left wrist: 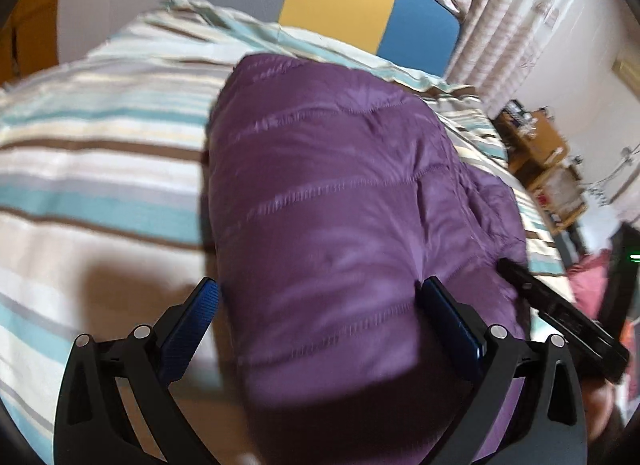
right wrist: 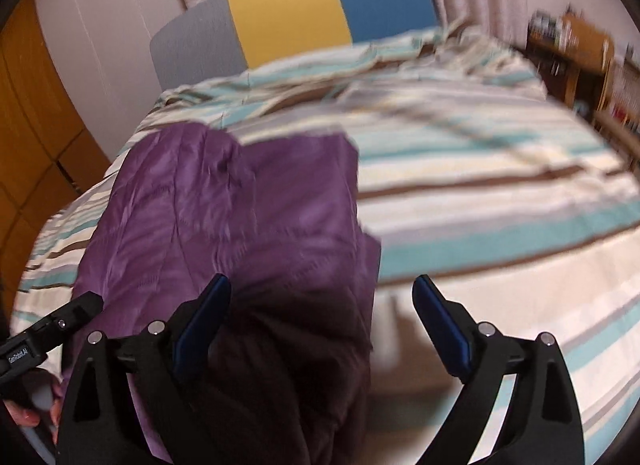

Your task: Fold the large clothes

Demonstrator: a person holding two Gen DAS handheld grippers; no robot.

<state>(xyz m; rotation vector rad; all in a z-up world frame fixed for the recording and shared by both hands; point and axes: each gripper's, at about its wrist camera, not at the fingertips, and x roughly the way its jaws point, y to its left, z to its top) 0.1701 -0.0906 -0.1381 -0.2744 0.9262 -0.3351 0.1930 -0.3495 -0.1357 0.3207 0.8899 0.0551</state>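
Observation:
A purple quilted jacket (left wrist: pixel 332 205) lies folded lengthwise on the striped bed cover (left wrist: pixel 100 169). My left gripper (left wrist: pixel 320 297) is open, its blue pads astride the jacket's near left part, holding nothing. The jacket also shows in the right wrist view (right wrist: pixel 224 217), left of centre. My right gripper (right wrist: pixel 322 297) is open over the jacket's near right edge, its left pad over purple fabric and its right pad over the bed cover (right wrist: pixel 500 201). The right gripper's body appears in the left wrist view (left wrist: pixel 560 309); the left gripper's body shows at the lower left of the right wrist view (right wrist: pixel 48 333).
A headboard with grey, yellow and blue panels (right wrist: pixel 296 13) stands at the far end of the bed. Curtains (left wrist: pixel 508 13) hang behind. Wooden shelves (right wrist: pixel 580 61) stand along the right side. An orange wardrobe (right wrist: pixel 28 133) is at the left.

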